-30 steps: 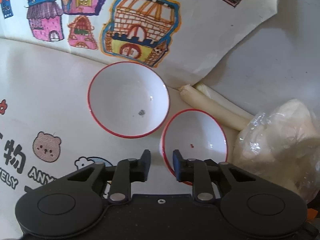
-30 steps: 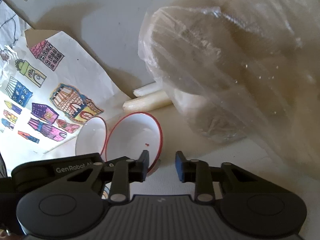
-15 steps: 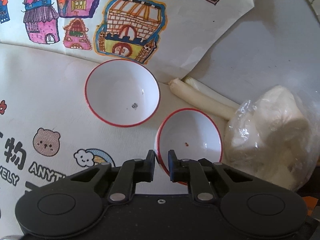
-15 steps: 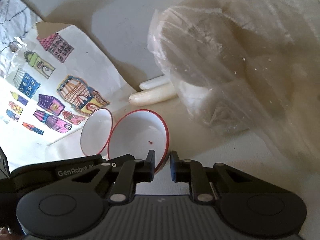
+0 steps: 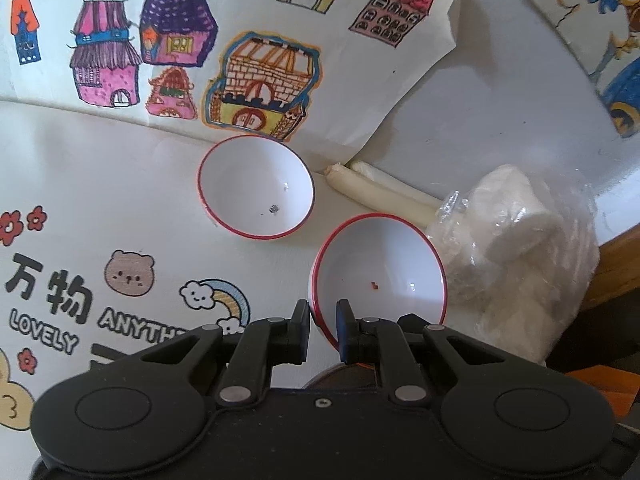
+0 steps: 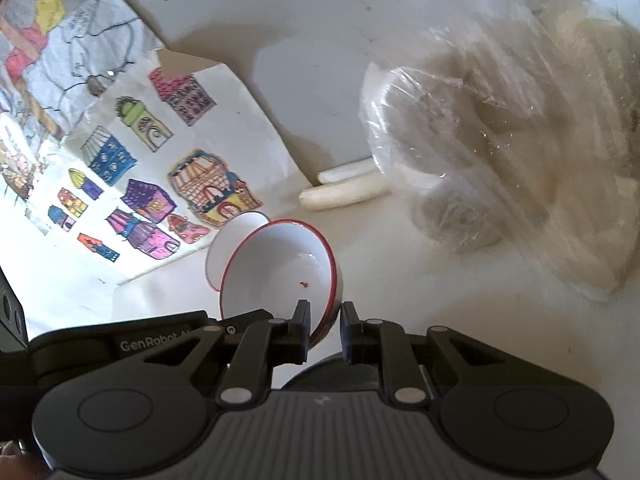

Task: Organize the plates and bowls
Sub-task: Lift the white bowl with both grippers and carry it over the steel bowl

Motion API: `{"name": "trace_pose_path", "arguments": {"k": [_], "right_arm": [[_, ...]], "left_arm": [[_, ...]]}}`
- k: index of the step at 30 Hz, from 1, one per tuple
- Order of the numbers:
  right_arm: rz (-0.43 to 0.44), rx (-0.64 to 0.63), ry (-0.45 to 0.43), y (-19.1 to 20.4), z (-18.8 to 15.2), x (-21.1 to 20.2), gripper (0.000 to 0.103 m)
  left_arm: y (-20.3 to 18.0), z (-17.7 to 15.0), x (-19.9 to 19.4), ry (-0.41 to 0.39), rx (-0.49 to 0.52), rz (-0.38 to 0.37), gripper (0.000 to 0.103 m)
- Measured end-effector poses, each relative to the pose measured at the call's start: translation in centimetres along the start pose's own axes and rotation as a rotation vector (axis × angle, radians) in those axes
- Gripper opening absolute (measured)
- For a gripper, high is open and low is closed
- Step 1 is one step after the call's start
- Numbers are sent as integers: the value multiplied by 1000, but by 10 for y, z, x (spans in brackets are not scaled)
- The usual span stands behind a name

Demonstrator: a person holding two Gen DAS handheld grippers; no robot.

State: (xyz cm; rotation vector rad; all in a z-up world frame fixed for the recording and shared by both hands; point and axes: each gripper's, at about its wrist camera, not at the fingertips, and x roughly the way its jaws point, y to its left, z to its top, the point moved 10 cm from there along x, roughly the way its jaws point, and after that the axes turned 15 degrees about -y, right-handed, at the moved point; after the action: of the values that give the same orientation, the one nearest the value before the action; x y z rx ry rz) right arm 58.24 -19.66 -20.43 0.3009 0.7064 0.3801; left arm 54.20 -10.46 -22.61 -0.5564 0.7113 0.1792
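Two white bowls with red rims are in view. The near bowl (image 5: 380, 276) (image 6: 280, 276) has a red speck inside and hangs tilted above the cloth. My left gripper (image 5: 323, 320) is shut on its near-left rim. My right gripper (image 6: 324, 322) is shut on its near-right rim, one finger inside and one outside. The left gripper's black housing (image 6: 120, 344) shows at the left of the right wrist view. The second bowl (image 5: 256, 188) (image 6: 236, 236) rests on the cloth beyond, empty but for a dark speck, and is partly hidden behind the held bowl in the right wrist view.
Two pale sticks (image 5: 380, 194) (image 6: 344, 194) lie just behind the bowls. A clear plastic bag of white lumps (image 5: 516, 248) (image 6: 500, 140) bulks at the right. A paper with drawn houses (image 5: 260, 76) lies at the back. The table's edge (image 5: 616, 264) runs at far right.
Both grippers closed on the near bowl's rim, then rose and drew back with it. The bowl now hangs tilted off the cloth; the far bowl stayed put.
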Motion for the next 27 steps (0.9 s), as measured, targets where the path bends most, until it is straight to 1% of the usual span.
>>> {"name": "trace_pose_path", "arguments": {"k": [8,13,20,27], "right_arm": [[-8,-3,-26,18,-14,-20,17],[-2,-15,-35,37,-26,-32,17],[18,-34,-23,66,-51,-49,17],[36,-58,11,91,-82,-64,17]], "left_arm": [[12,0,-26,2,29,-32,14],[25,-2,-47,-2,43,-45,14],[50,-4,-80,-18,56,-46,14],[78,-20,-112,-7,71,-33,14]]}}
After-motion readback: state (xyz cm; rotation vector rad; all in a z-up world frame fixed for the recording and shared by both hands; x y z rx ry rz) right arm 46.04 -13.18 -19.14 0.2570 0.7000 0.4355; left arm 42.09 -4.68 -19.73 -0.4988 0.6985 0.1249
